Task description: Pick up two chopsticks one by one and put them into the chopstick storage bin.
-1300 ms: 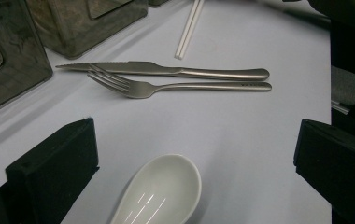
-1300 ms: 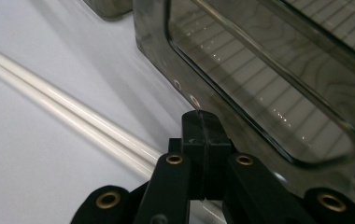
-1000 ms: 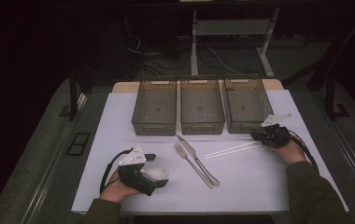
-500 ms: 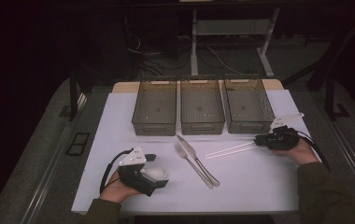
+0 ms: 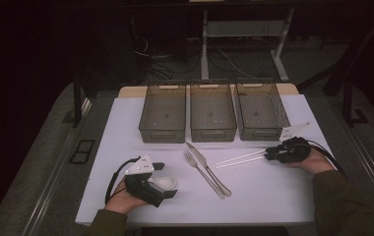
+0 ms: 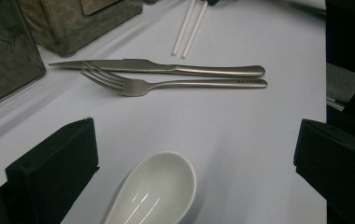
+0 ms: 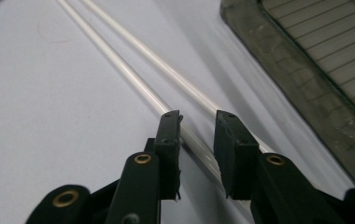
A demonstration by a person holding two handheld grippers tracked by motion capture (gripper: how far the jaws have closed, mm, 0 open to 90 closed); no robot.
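- Since the earlier frames, my right gripper [image 5: 269, 153] has slid from up beside the right bin down toward the near edge of the sheet, and now sits at the right ends of the chopsticks [image 5: 241, 158]; its jaws have just been opening.
- Right gripper view: jaws part-spread. One chopstick runs down betw. the pads, the other passes under/behind the right pad. Can't tell if either pad touches; no squeeze visible.
- Chopsticks: two white sticks, side by side on the white sheet [image 5: 126, 123], running from mid-table out to the right, just in front of the right-hand bin [image 5: 261, 109].
- Left gripper [image 5: 168, 182] rests near the front-left corner of the sheet, hand behind it. Left gripper view shows jaws spread wide, with the white soup spoon [image 6: 154, 189] lying bowl-up betw. them, pads well clear of it.
- Fork [image 5: 202, 173] and knife [image 5: 207, 167] lie side by side at centre, touching or nearly so, angled, handles toward the near right. They're betw. spoon and chopsticks.
- Three wire-mesh bins in a row at the far side of the sheet: left bin [image 5: 163, 113], middle bin [image 5: 212, 112], plus the right one. Nothing big shows inside them, as far as I can see.
- Cables trail from both grippers back to the hands.
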